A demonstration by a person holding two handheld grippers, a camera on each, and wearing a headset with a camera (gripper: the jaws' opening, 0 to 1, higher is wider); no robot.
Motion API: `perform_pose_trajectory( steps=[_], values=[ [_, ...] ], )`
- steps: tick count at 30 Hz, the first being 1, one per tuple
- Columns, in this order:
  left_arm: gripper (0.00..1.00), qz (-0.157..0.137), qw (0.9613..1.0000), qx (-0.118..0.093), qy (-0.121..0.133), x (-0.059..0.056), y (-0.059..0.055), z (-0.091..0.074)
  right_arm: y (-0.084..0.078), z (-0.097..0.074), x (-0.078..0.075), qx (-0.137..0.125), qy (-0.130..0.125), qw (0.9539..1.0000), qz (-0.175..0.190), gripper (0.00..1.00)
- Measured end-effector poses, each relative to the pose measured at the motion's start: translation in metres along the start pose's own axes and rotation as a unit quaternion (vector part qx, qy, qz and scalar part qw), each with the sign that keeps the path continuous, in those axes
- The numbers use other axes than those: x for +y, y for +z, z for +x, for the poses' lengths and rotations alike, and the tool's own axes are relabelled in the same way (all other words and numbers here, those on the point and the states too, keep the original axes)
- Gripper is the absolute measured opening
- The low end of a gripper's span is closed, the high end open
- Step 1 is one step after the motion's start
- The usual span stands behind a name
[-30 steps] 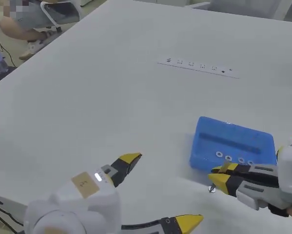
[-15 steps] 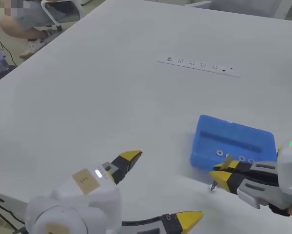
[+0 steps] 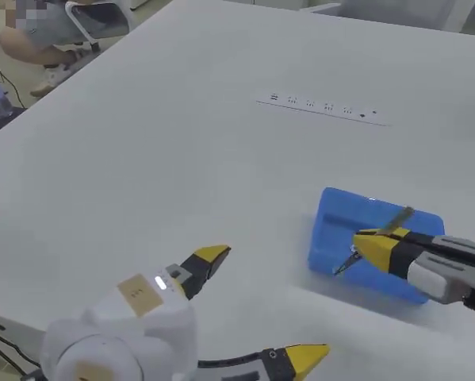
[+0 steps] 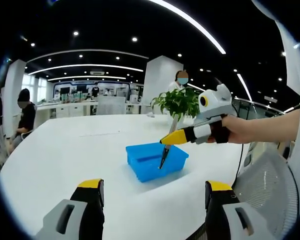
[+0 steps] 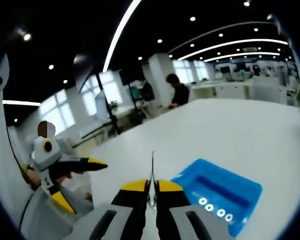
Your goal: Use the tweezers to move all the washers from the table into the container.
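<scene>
Tweezers clamped between the closed jaws of the right gripper, tips slanting down over the near left part of the blue container. Whether the tips carry a washer cannot be told. Four washers lie in a row on the container floor along one wall, seen in the right gripper view. Left gripper, jaws spread wide and holding nothing, hovers above the white table, well to the left of the container. Socket strip lies on the table beyond the container, well apart from it.
</scene>
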State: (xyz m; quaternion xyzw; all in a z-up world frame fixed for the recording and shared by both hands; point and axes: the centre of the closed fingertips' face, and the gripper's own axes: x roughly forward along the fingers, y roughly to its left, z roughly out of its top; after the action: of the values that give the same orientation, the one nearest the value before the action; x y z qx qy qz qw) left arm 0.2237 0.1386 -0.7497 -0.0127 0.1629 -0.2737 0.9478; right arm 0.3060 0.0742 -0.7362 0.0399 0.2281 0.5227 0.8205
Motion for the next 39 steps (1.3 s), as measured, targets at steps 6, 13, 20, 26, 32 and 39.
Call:
perform_pose_trajectory(
  steps=[6, 13, 20, 26, 32, 39],
  values=[
    [0.84, 0.001, 1.0000, 0.002, 0.001, 0.000, -0.001, 0.000, 0.010, 0.005, -0.021, -0.026, -0.031, 0.9981, 0.047, 0.02],
    [0.84, 0.002, 1.0000, 0.006, 0.000, 0.000, -0.003, 0.000, 0.004, 0.018, -0.049, -0.020, -0.059, 0.9944, 0.085, 0.02],
    [0.84, 0.003, 0.9999, 0.010, -0.001, 0.000, -0.004, 0.000, -0.004, 0.031, -0.066, -0.007, -0.075, 0.9932, 0.089, 0.02],
    [0.84, 0.003, 0.9999, 0.012, -0.001, 0.000, -0.004, 0.000, -0.013, 0.041, -0.076, 0.010, -0.084, 0.9927, 0.086, 0.02],
    [0.83, 0.002, 0.9999, 0.013, -0.001, 0.000, -0.004, 0.001, -0.021, 0.046, -0.084, 0.026, -0.091, 0.9933, 0.066, 0.02],
    [0.83, -0.002, 1.0000, 0.006, -0.003, -0.002, -0.001, 0.002, -0.028, 0.049, -0.083, 0.048, -0.081, 0.9956, -0.006, 0.03]
  ],
)
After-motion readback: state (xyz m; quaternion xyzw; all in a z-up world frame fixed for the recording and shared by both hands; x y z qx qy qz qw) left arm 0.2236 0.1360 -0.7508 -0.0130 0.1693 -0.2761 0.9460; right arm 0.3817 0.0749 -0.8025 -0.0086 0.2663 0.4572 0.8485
